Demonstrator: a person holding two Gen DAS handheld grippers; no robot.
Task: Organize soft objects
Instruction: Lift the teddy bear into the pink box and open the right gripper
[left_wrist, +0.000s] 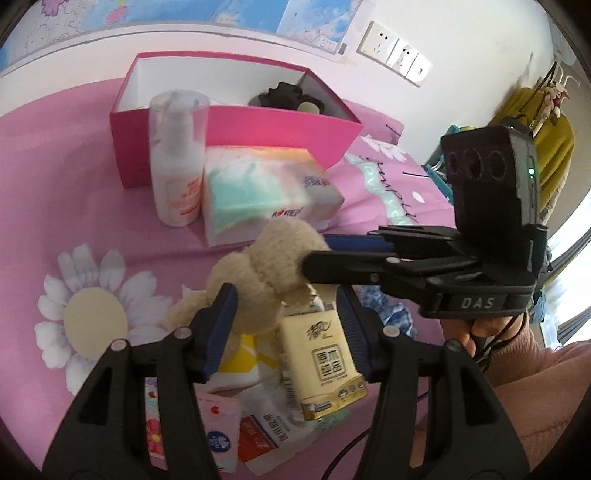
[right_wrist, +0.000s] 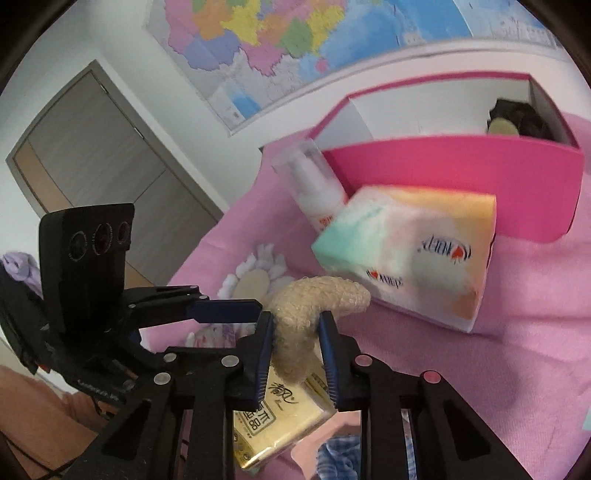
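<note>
While the right claw pinches it: the cream plush toy sits between the blue pads, which press on its fuzzy body; the jaws are nearly closed on it.
Plush toy, place: it lies on the pink bed cover, atop a heap of small packets, with its curved end reaching toward the tissue pack.
Left claw: jaws stand apart and grip nothing; the plush toy touches or lies just beside its left pad, and the yellow tissue packet lies between the fingers.
Heap under the claws: yellow tissue packet, a white packet with an orange and blue label and a pink packet, overlapping one another.
Open room: bare bed cover with a daisy print spreads toward the bed's left side; the far side is taken up by the box, bottle and tissue pack.
Pink box: open-topped, near the bed's far edge by the wall; a dark ruffled item with a pale disc lies in its far right corner, and the rest of the visible floor is white.
White pump bottle: upright, touching or just beside the box's near wall, next to the tissue pack.
</note>
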